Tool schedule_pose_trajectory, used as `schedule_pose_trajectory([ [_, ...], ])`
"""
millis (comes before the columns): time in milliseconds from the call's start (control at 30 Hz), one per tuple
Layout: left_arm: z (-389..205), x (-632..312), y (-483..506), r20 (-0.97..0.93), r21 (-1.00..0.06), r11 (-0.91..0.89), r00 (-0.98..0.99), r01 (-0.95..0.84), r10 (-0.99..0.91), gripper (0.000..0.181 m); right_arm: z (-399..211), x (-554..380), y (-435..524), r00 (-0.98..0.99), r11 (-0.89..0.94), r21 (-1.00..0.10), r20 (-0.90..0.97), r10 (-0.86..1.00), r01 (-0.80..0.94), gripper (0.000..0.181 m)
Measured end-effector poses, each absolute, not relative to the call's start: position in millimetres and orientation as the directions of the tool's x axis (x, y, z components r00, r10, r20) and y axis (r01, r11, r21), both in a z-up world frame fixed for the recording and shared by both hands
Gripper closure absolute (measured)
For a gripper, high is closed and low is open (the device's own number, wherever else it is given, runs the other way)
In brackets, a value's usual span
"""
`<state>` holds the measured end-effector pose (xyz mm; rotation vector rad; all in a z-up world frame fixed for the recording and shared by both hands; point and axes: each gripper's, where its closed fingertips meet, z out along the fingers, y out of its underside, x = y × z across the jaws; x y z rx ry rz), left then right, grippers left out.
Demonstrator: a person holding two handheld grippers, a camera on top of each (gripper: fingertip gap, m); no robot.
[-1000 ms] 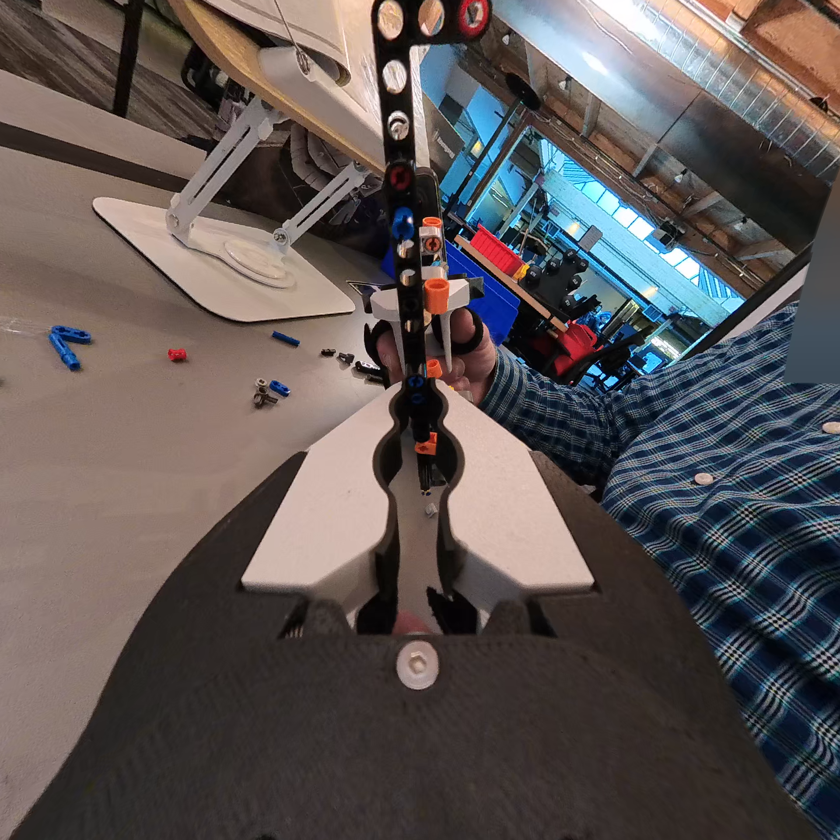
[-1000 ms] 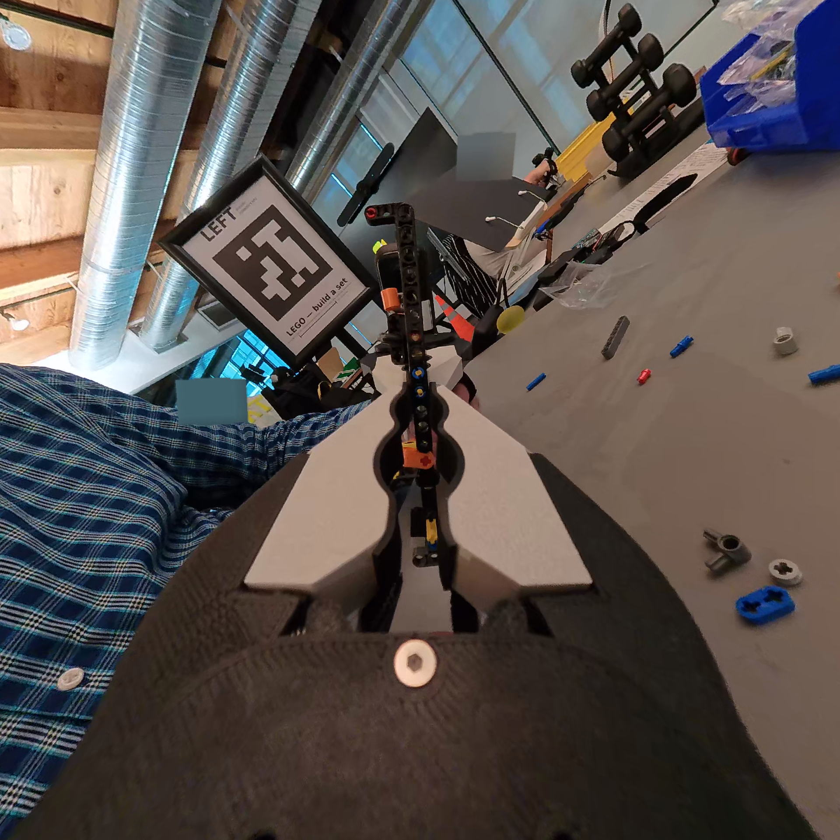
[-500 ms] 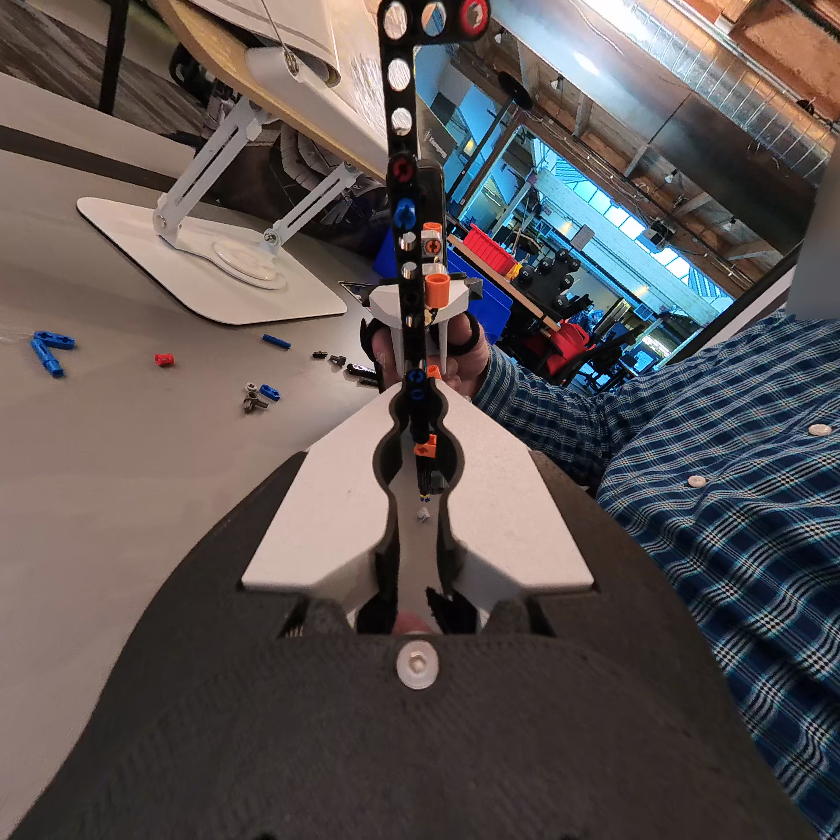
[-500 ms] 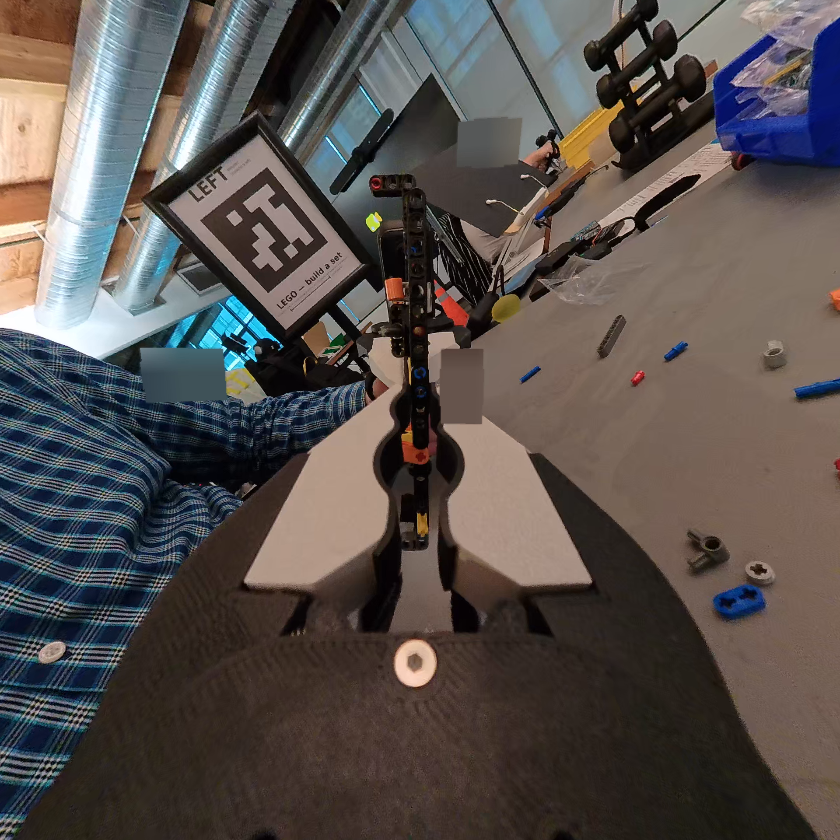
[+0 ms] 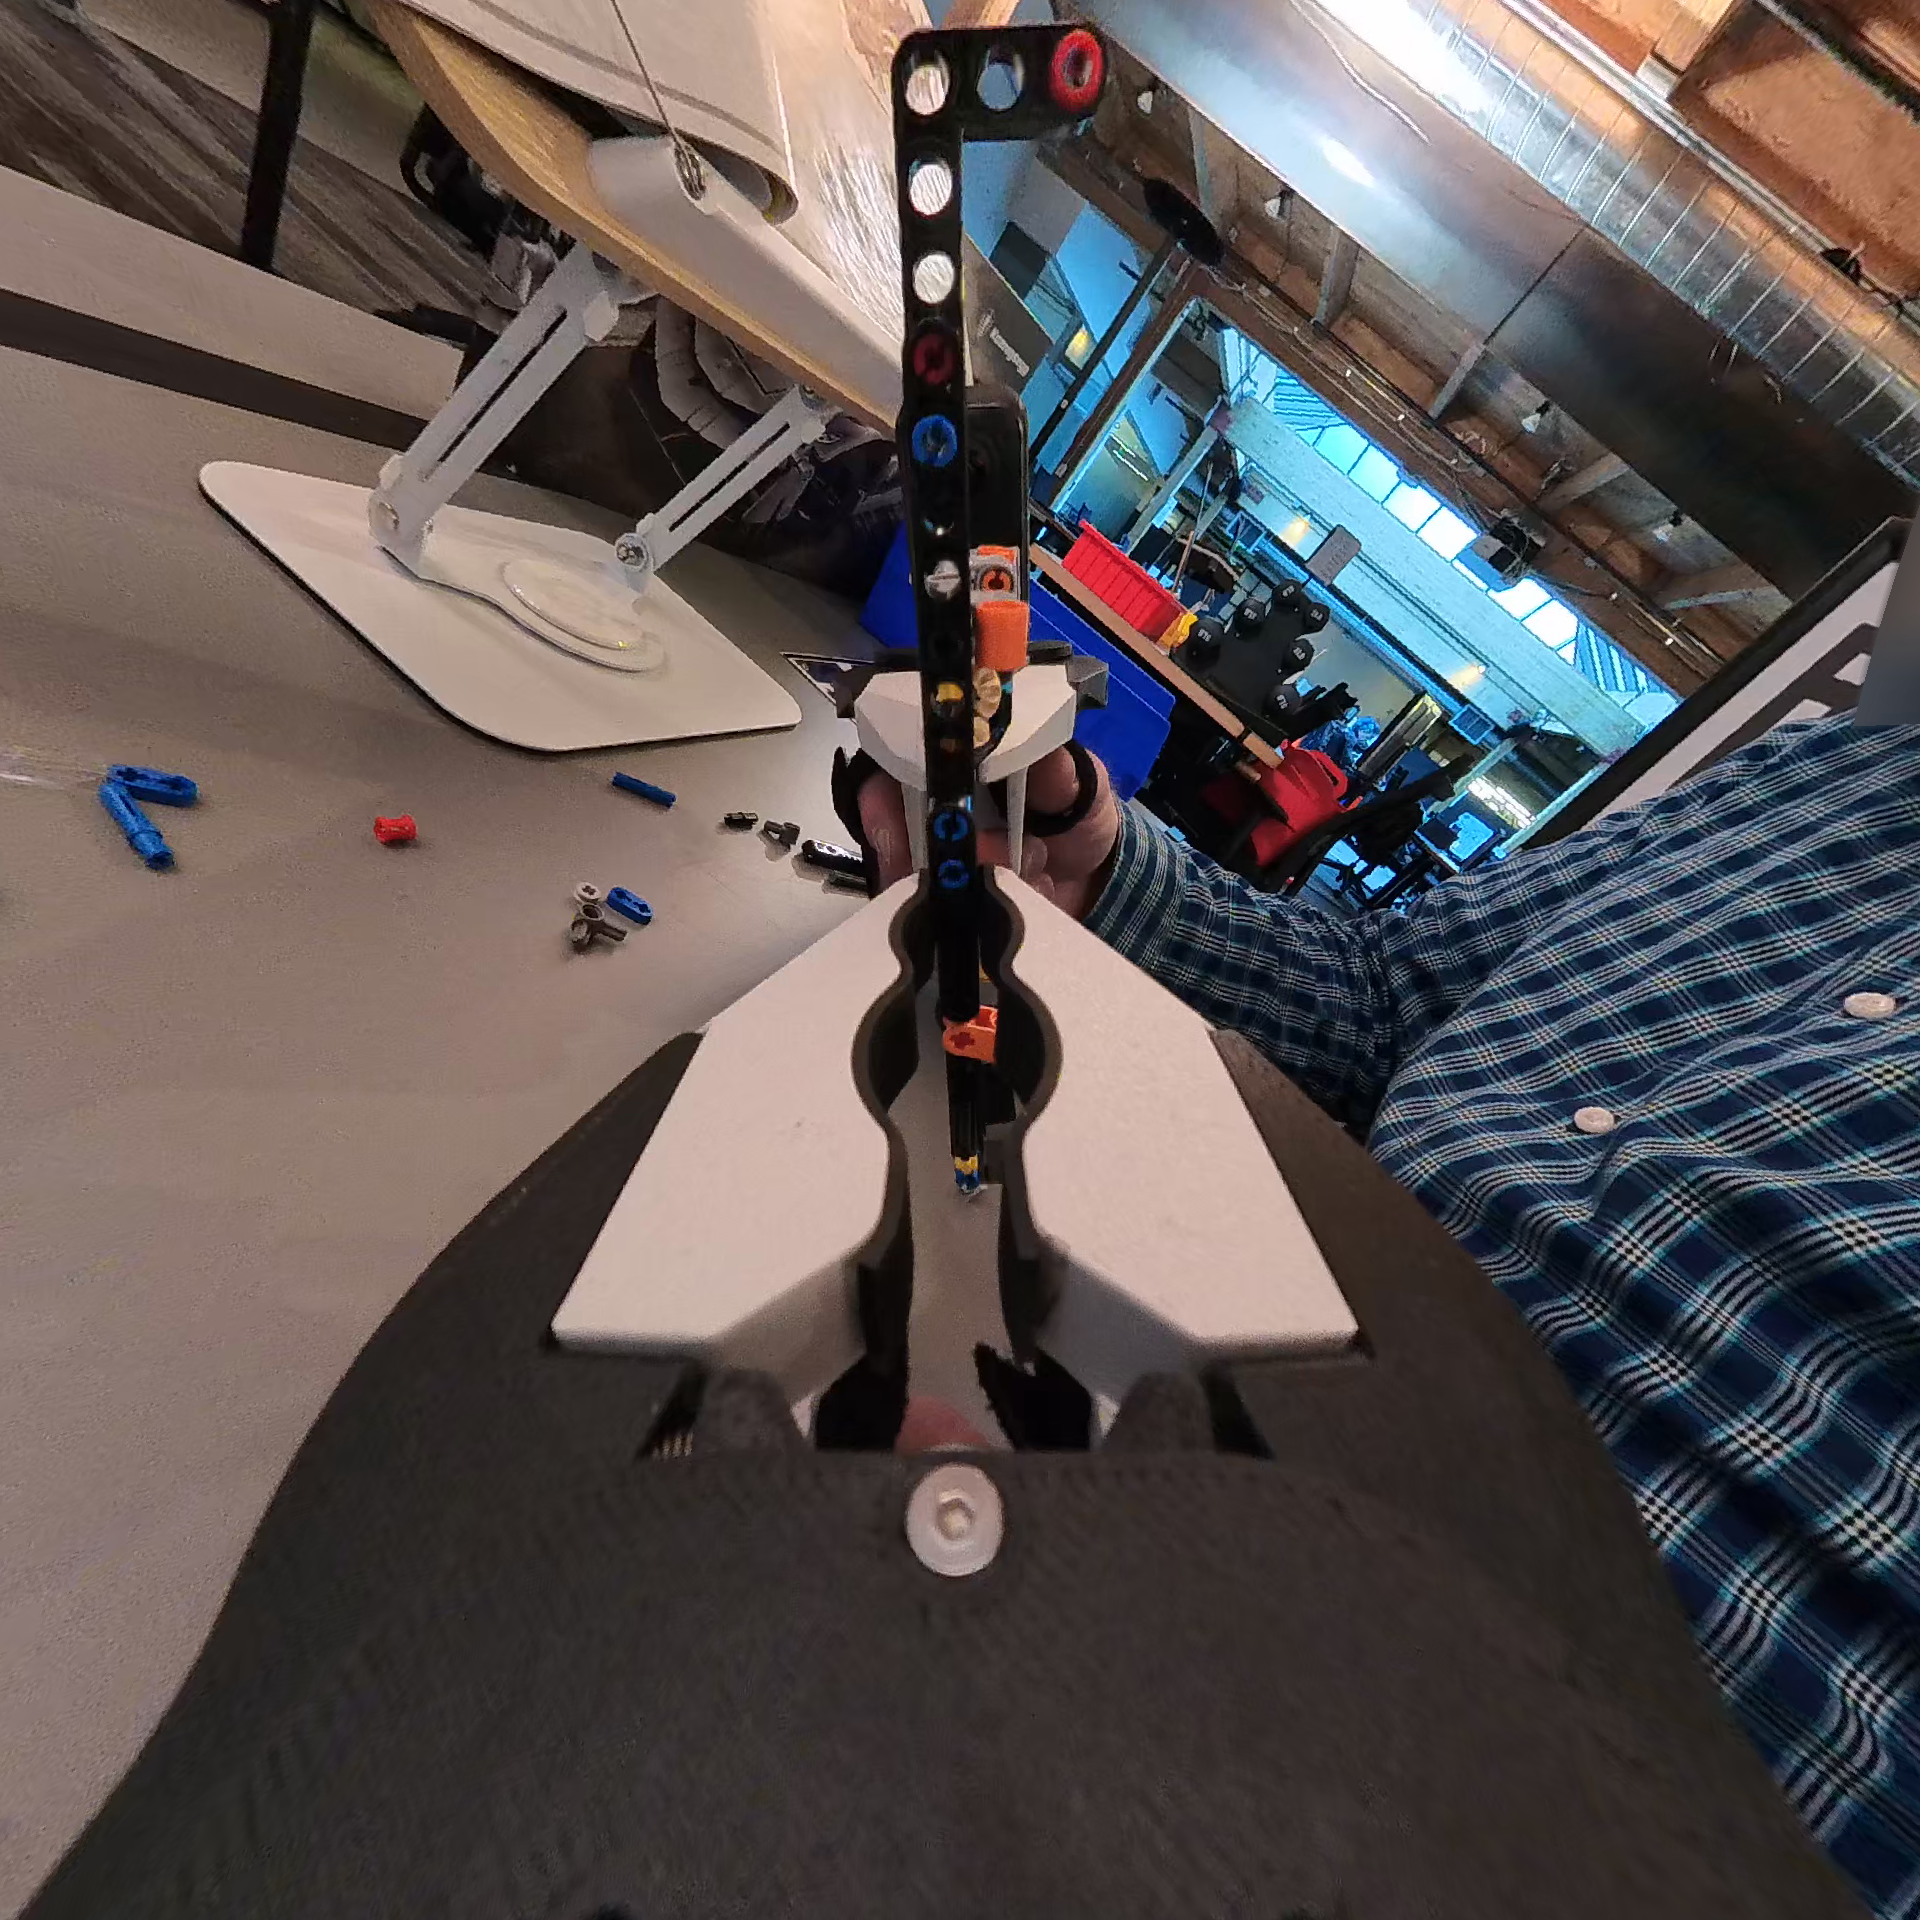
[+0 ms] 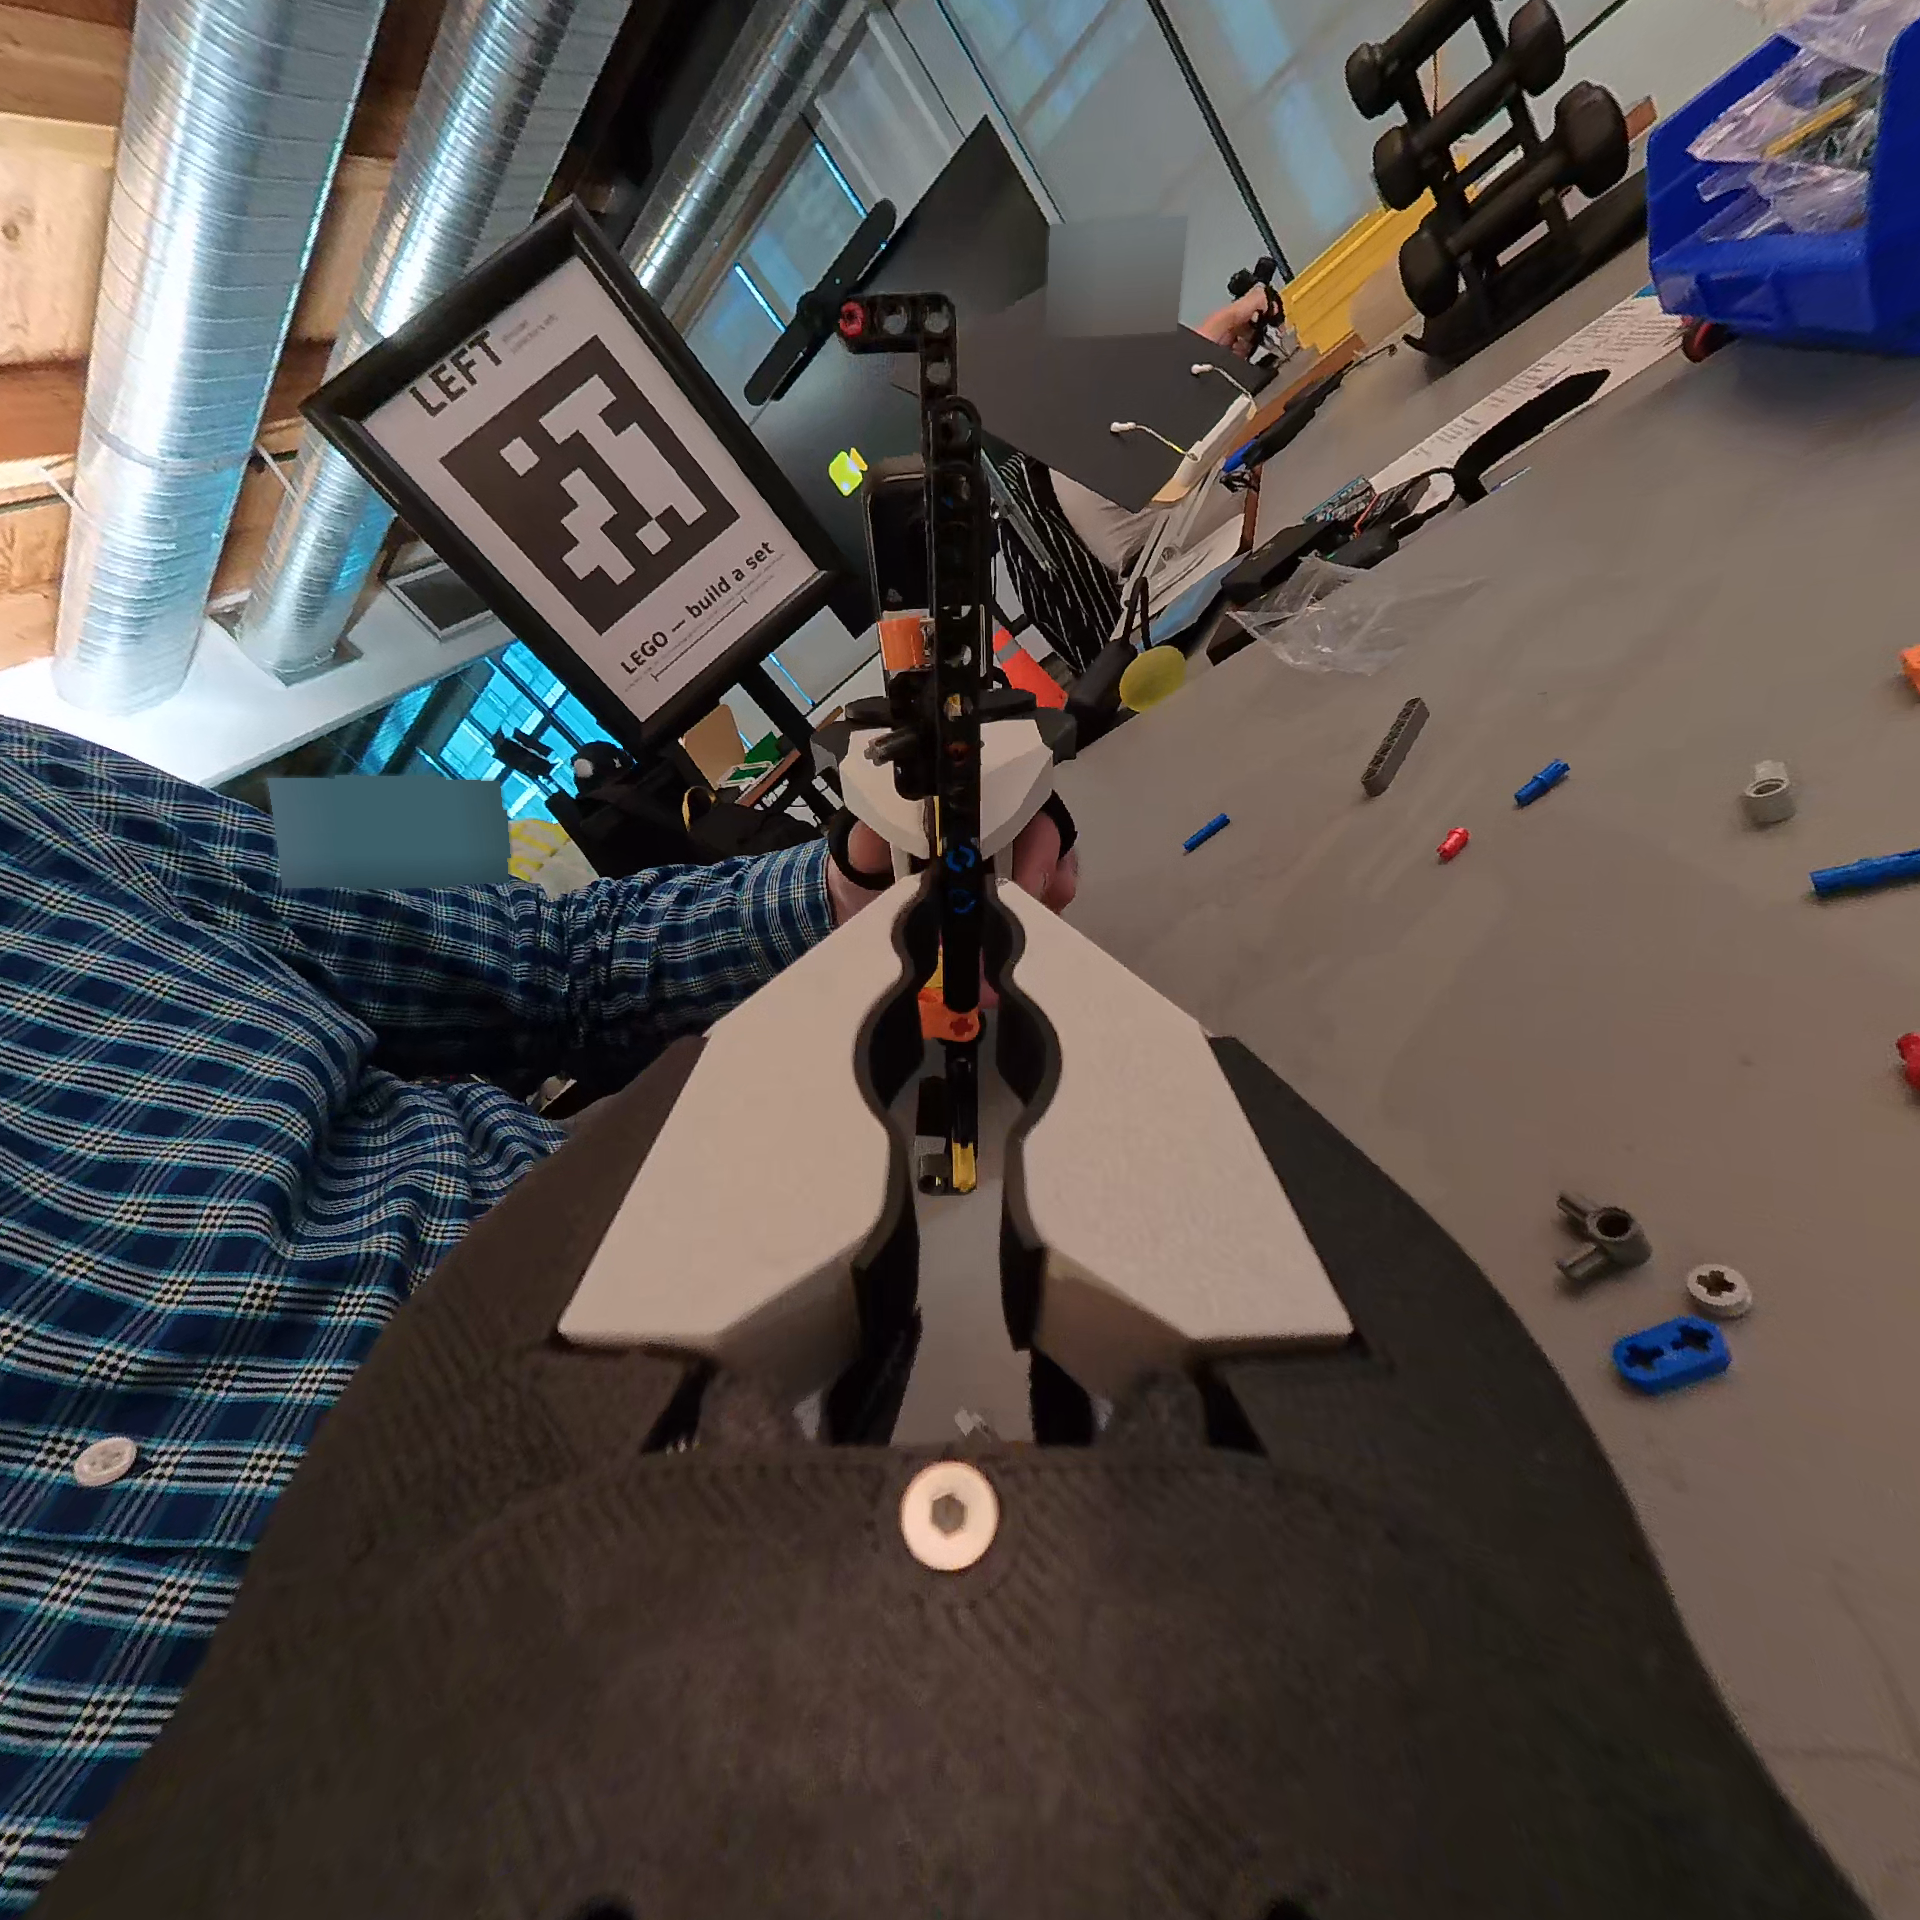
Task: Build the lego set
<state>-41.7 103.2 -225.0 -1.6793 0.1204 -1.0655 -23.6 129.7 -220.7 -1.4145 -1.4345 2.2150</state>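
Note:
A long black lego beam assembly [image 5: 932, 416] with red, blue and orange pins and an L-shaped top stands upright above the grey table [image 5: 260, 1091]. My left gripper [image 5: 956, 894] is shut on its lower part. My right gripper [image 6: 961, 894] is shut on the same assembly [image 6: 951, 582] from the opposite side. Each gripper faces the other: the right gripper shows beyond the beam in the left wrist view [image 5: 894, 727], and the left gripper shows in the right wrist view [image 6: 1003, 790]. The assembly's lower end sits between the fingers.
Loose parts lie on the table: blue pieces [image 5: 140, 805], a red pin [image 5: 395, 828], a blue plate [image 6: 1671, 1351], a grey connector [image 6: 1605, 1242], a grey beam [image 6: 1394, 746]. A white stand [image 5: 499, 613], a framed sign [image 6: 582, 468] and a blue bin [image 6: 1787, 239] stand farther back. The grippers' ends are close to 4 cm from one another.
Both grippers stay shut on the assembly. The pair has tilted and shifted slightly, so the background has moved in both views. The assembly's lower end sits a little farther out in the right gripper.

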Motion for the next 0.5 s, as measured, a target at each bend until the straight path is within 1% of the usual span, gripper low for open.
schedule_pose_trajectory([
  [500, -222.5, -45.9, 105.9, 0.587, -0.809, -0.398, 0.593, 0.432, -0.551, 0.176, -224.6, -24.4, 128.5, -0.543, -0.531, -0.772, -0.629, 0.556, 0.349, 0.176],
])
